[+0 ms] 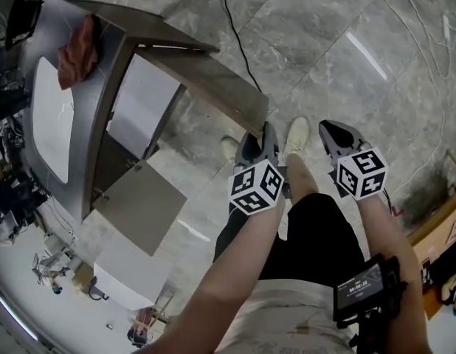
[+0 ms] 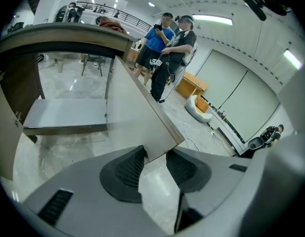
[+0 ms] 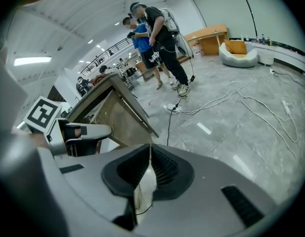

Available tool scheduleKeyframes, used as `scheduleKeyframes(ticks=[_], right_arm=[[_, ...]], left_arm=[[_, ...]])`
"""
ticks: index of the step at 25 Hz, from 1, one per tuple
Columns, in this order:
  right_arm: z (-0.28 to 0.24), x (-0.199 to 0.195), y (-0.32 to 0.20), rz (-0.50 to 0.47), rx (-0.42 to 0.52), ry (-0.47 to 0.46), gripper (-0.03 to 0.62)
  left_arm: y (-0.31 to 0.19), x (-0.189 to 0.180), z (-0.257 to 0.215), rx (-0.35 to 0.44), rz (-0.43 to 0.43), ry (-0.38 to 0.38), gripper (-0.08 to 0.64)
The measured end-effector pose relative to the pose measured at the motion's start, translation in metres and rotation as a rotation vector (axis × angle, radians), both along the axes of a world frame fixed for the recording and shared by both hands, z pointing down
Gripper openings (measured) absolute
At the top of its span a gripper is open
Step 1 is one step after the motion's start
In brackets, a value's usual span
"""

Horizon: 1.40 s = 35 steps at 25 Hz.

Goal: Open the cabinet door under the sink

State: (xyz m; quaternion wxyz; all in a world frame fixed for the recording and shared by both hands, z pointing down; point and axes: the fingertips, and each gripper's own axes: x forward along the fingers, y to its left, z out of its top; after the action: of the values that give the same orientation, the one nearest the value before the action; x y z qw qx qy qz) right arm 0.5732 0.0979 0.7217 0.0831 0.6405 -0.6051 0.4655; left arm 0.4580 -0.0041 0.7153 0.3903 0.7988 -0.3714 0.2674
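Left gripper (image 2: 155, 154) jaws apart, gripping nothing. Cabinet door (image 2: 137, 107) stands swung out, free edge at the jaw tips. Right gripper (image 3: 150, 154) closed, empty. Advice: back straight off without nudging the door.

cloth (image 1: 77, 50) on countertop (image 1: 93, 113), beside sink (image 1: 52, 116)

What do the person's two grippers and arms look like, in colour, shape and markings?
The left gripper and the right gripper have grey, tapered plastic shells, and each carries a white cube with black square markers. Their fingers bear dark ribbed pads. The forearms are bare; no sleeves show. A black device with a lit screen sits at the right forearm.
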Motion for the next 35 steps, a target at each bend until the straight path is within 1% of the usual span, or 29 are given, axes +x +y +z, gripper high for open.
scheduleKeyframes(ticks=[8,16,19,23,25,26,29,32,35], right_arm=[[0.007,0.014,0.011,0.018,-0.018,-0.003,0.023],[0.011,0.03,0.016,0.032,-0.033,-0.014,0.023],[0.011,0.031,0.023,0.016,-0.051,-0.021,0.023],[0.014,0.036,-0.013,-0.004,0.003,-0.012,0.023],[0.008,0.03,-0.012,-0.016,-0.006,-0.018,0.023],[0.004,0.027,-0.01,-0.023,-0.008,-0.021,0.023],[-0.011,0.019,-0.013,-0.066,0.015,-0.02,0.023],[-0.029,0.004,-0.018,-0.144,0.041,0.005,0.023],[-0.05,-0.009,-0.03,-0.189,0.067,0.033,0.023]], left_arm=[[-0.002,0.028,0.0,-0.02,-0.004,0.013,0.153],[0.001,0.041,-0.003,-0.04,0.014,-0.006,0.163],[0.014,0.038,-0.004,-0.052,0.051,0.0,0.166],[-0.006,0.039,-0.003,0.007,0.159,0.066,0.193],[-0.001,0.03,-0.008,0.003,0.213,0.081,0.198],[0.003,0.025,-0.01,0.006,0.242,0.076,0.201],[0.011,0.008,-0.016,0.035,0.321,0.033,0.201],[0.014,-0.015,-0.025,0.041,0.337,0.013,0.201],[0.007,-0.042,-0.036,0.049,0.305,0.006,0.199]])
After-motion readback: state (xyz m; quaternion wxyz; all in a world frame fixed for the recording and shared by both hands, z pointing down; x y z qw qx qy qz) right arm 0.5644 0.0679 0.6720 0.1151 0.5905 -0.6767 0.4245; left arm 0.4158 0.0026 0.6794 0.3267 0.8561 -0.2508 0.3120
